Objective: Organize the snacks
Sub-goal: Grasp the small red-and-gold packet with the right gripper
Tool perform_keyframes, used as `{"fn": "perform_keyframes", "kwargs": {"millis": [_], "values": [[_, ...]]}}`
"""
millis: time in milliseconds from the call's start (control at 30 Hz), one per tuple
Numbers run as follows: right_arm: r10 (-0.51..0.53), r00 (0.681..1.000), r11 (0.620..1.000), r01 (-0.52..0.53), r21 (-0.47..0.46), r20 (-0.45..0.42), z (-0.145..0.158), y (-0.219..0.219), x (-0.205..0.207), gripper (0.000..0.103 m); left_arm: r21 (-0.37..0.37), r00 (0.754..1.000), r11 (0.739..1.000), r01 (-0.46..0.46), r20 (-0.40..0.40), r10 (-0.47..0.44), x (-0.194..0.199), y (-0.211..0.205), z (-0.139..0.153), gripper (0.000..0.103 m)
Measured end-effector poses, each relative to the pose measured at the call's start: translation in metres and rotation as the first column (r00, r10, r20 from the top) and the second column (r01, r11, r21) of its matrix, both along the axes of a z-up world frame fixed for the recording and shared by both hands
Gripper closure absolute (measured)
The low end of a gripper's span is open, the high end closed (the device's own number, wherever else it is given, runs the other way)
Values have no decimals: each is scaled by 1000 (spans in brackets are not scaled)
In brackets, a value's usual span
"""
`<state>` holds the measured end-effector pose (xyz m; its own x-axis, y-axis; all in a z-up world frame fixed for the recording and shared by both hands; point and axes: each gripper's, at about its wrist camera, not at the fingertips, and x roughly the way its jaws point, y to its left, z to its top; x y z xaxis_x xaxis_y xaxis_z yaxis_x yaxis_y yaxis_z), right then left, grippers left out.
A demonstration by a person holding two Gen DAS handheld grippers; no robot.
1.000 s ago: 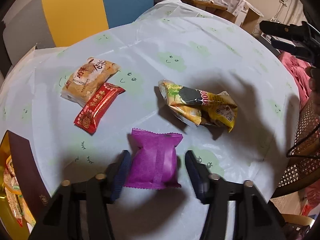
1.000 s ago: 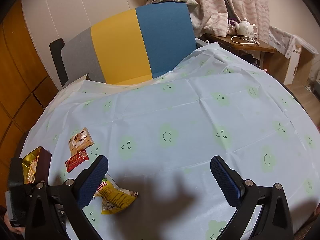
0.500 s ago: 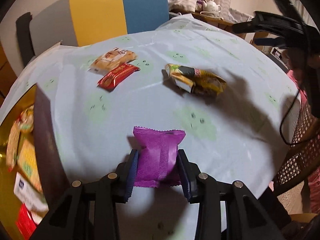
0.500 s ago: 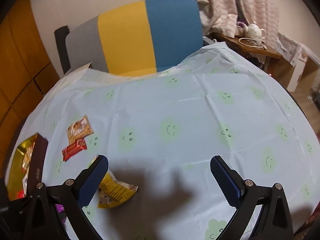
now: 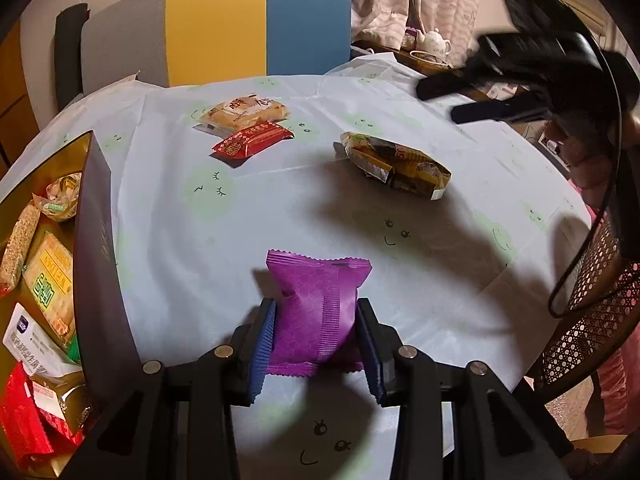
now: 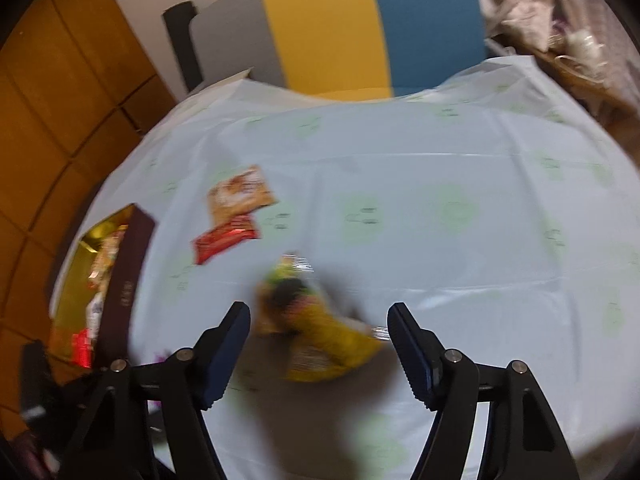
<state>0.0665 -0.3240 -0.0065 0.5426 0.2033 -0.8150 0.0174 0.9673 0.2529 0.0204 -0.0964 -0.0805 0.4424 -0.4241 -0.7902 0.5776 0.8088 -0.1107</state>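
Left gripper point(image 5: 316, 334): both blue pads pressed against the sides of the purple snack packet point(image 5: 316, 308), which is clamped and stands upright between them above the pale blue tablecloth point(image 5: 240, 240).

Right gripper point(image 6: 320, 346): jaws spread wide, nothing between them. It hovers over the crumpled yellow snack bag point(image 6: 320, 336), which lies on the cloth; this view is motion-blurred, so contact cannot be judged. In the left wrist view the right gripper shows as a dark blurred shape at upper right.

Other snacks on the cloth: red wrapped bar point(image 5: 253, 145) lying against a tan pastry packet point(image 5: 244, 114), both on the far side, well apart from the yellow bag point(image 5: 396, 164).

Box point(image 5: 98, 248) at the table's left edge: dark outer wall, gold interior, holding several packets, including a yellow-green one point(image 5: 50, 284) and a red one point(image 5: 20, 412).

Behind the table: chair back point(image 5: 224, 28) in grey, yellow and blue panels.
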Motion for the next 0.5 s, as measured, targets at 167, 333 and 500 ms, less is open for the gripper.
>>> {"fn": "perform_keyframes", "kwargs": {"millis": [167,333,500], "values": [[79,996,991,-74,112,-38,-7,41,31,31,-17,1000,1000,4,18,-3,0,1,-2,63],[67,985,973,-28,231,-162,-37,70,78,28,-34,1000,999,1,31,0,-2,3,-2,63],[-18,970,971,74,226,-241,-63,87,118,28,-48,999,999,-1,33,3,-2,5,-3,63]]}}
